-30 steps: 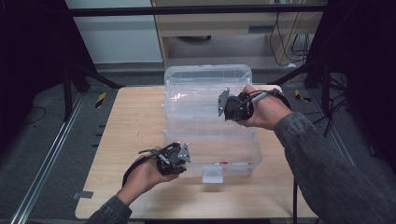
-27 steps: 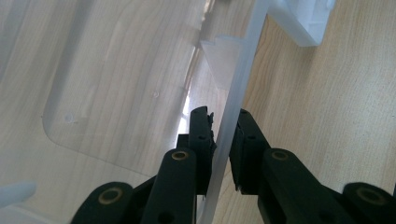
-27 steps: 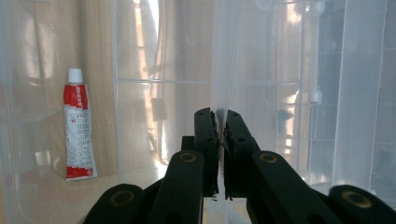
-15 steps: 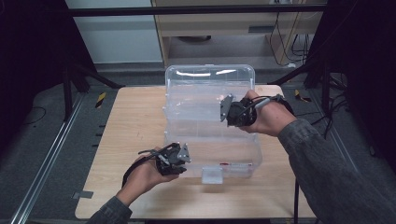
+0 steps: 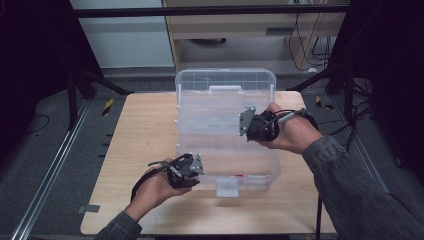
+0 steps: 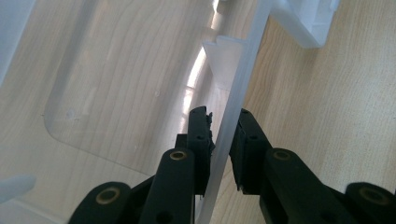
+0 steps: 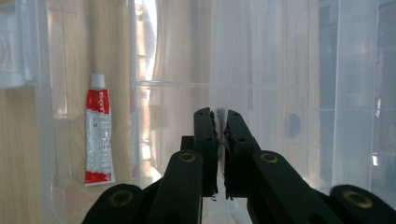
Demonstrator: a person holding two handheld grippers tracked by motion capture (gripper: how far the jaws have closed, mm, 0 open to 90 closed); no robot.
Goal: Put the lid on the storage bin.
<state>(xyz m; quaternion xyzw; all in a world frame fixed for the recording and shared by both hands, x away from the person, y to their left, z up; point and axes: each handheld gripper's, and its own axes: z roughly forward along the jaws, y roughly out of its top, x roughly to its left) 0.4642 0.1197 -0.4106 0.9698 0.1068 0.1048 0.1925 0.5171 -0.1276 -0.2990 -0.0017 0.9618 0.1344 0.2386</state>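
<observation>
A clear plastic storage box (image 5: 250,170) stands on the wooden table (image 5: 140,130). Its ribbed lid (image 5: 225,82) is swung up toward the far side. My left gripper (image 5: 199,167) (image 6: 224,135) is shut on the box's near left wall, one jaw inside and one outside. At the box's right side, my right gripper (image 5: 245,122) (image 7: 220,126) is shut on a thin clear edge of the lid. A red-and-white tube (image 7: 99,135) lies on the box floor, left of the jaws in the right gripper view.
A white latch (image 5: 226,187) hangs from the box's front wall. Bare tabletop lies left of the box. Dark stands (image 5: 75,80) and cables (image 5: 325,102) flank the table, with a cabinet (image 5: 235,30) behind it.
My right gripper has shifted slightly toward the near side with the clear lid edge still in it. The left gripper has kept its hold on the box wall.
</observation>
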